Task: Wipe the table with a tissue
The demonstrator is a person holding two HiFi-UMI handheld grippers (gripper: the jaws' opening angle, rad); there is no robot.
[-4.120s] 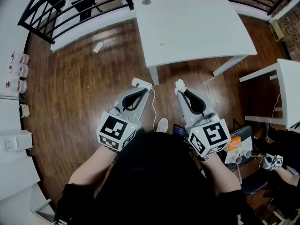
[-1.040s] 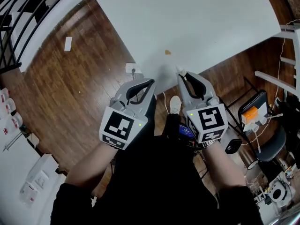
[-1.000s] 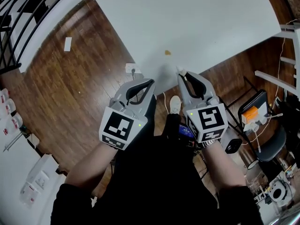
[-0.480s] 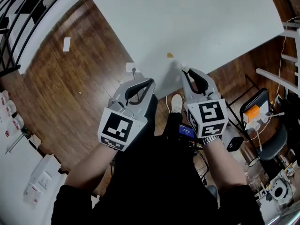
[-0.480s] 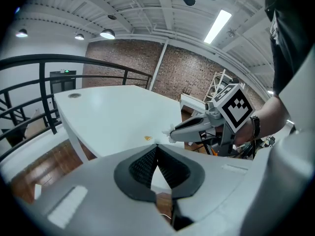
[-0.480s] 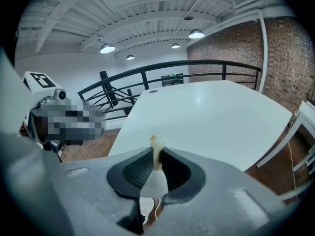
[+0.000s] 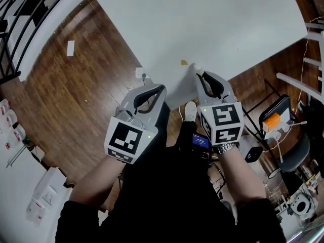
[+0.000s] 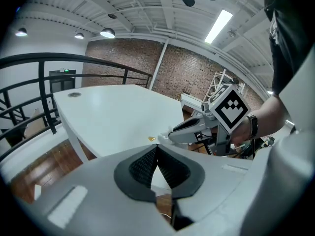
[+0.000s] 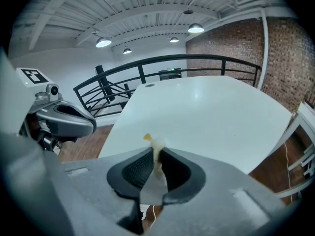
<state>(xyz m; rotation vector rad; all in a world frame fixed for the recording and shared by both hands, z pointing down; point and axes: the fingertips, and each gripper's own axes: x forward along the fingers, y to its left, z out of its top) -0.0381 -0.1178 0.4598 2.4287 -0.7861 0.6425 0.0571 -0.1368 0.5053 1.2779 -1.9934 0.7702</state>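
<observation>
Right gripper [image 7: 199, 74]: jaws were pinched tight on a white tissue [image 9: 158, 143]; a small wad poked past the tips and a flap hung back between the pads.
Tissue: sat in the right gripper's jaws at the near edge of the white table [image 7: 212, 19], just beside a small yellowish spot [image 7: 184, 62]; contact with the tabletop could not be told.
Left gripper [image 8: 156, 150]: jaws were closed tip to tip with nothing between them; it was held left of the right gripper, off the table's near edge and above the wooden floor [image 7: 66, 100].
Spot: lay on the tabletop close to the near edge, just left of the tissue.
Floor: dark wood, with a white paper scrap [image 7: 70, 47] lying to the left.
Railing [image 7: 23, 22]: black, at the far left.
</observation>
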